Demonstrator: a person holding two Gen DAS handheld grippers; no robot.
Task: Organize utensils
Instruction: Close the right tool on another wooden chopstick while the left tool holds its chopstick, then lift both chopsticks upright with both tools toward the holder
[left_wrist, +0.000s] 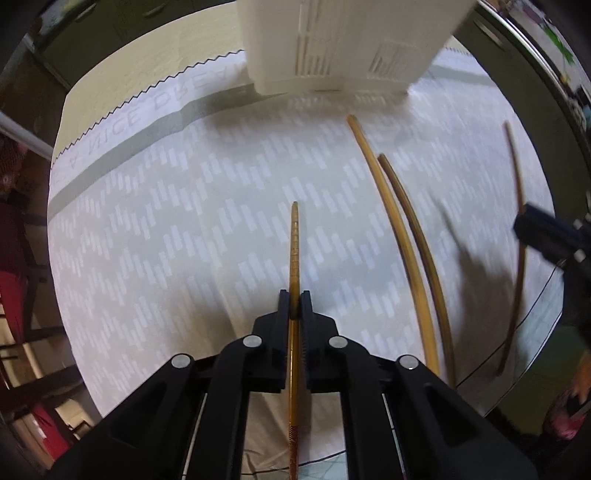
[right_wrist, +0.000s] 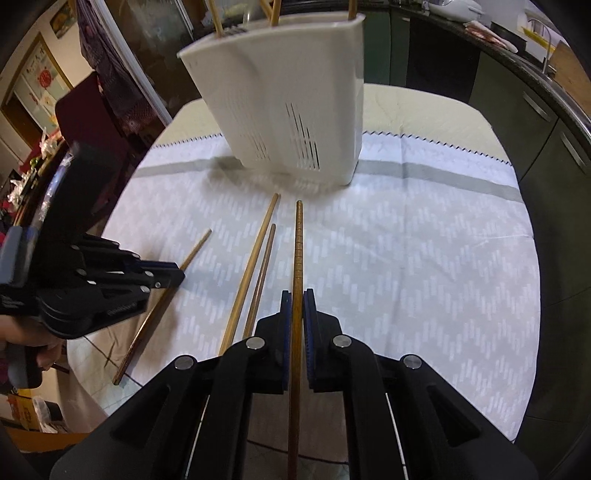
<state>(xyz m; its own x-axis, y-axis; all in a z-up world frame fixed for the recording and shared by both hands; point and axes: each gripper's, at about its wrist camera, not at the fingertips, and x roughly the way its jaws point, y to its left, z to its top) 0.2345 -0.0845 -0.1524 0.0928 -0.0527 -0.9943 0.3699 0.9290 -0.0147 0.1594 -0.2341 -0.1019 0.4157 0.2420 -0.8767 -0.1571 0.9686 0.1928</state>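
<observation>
My left gripper (left_wrist: 294, 302) is shut on a brown chopstick (left_wrist: 294, 251) that points toward the white slotted utensil holder (left_wrist: 332, 48). In the right wrist view the left gripper (right_wrist: 177, 276) comes in from the left, clamped on that chopstick (right_wrist: 197, 245). My right gripper (right_wrist: 294, 301) is shut on a darker ridged chopstick (right_wrist: 298, 243), lifted over the cloth and aimed at the holder (right_wrist: 288, 103). It shows blurred at the right edge of the left wrist view (left_wrist: 532, 227), with its chopstick (left_wrist: 517, 177). Two loose chopsticks (right_wrist: 255, 254) (left_wrist: 391, 229) lie side by side on the cloth between the grippers.
A white patterned cloth (right_wrist: 424, 258) with a grey stripe covers the round table. Several chopsticks (right_wrist: 216, 18) stand in the holder. Dark cabinets (right_wrist: 535, 122) run behind at the right, and a dark red chair (right_wrist: 96, 122) stands at the left.
</observation>
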